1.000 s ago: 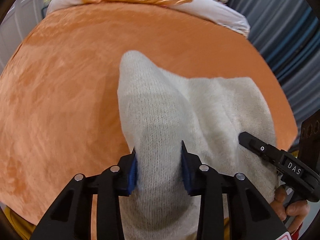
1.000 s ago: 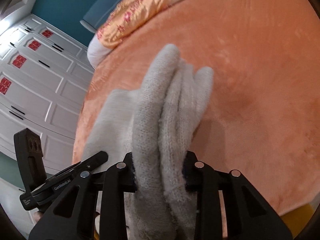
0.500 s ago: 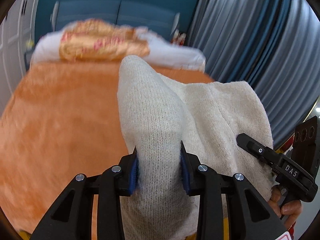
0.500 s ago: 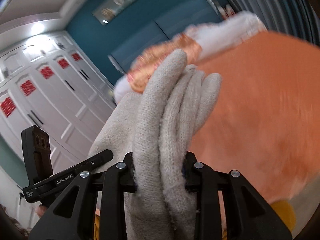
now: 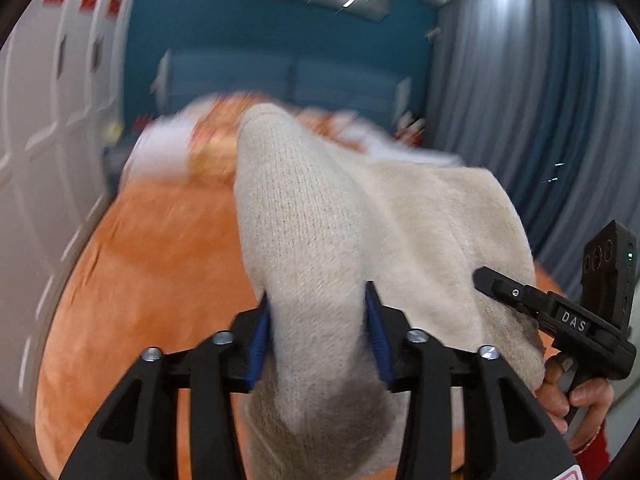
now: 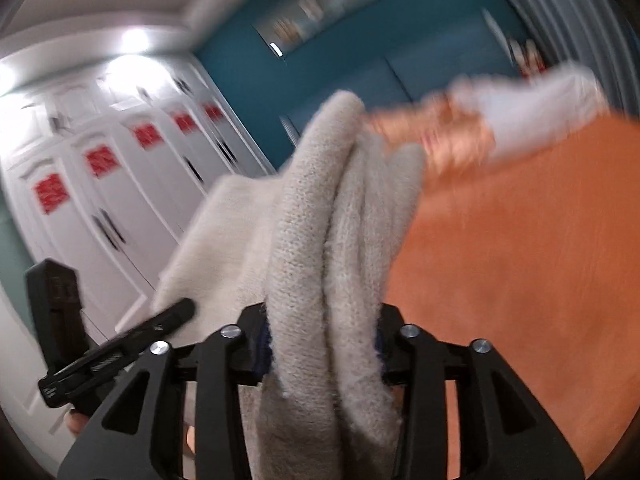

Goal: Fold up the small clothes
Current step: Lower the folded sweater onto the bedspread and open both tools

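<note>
Over the orange bed [image 5: 152, 264] both claws hoist the cream knit garment [image 5: 320, 248] clear, its bunched length running away toward the pillows [image 6: 532, 108]. The left gripper [image 5: 318, 336] and right gripper [image 6: 324, 344] have just eased their jaws wider, yet each keeps a fold pinched between its pads. Best, I reckon, to hold both corners level and taut, then lay it flat.

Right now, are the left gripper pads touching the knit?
Touching. Left wrist view: the blue pads sit against both sides of the beige knit bunched in the left gripper, no gap.
</note>
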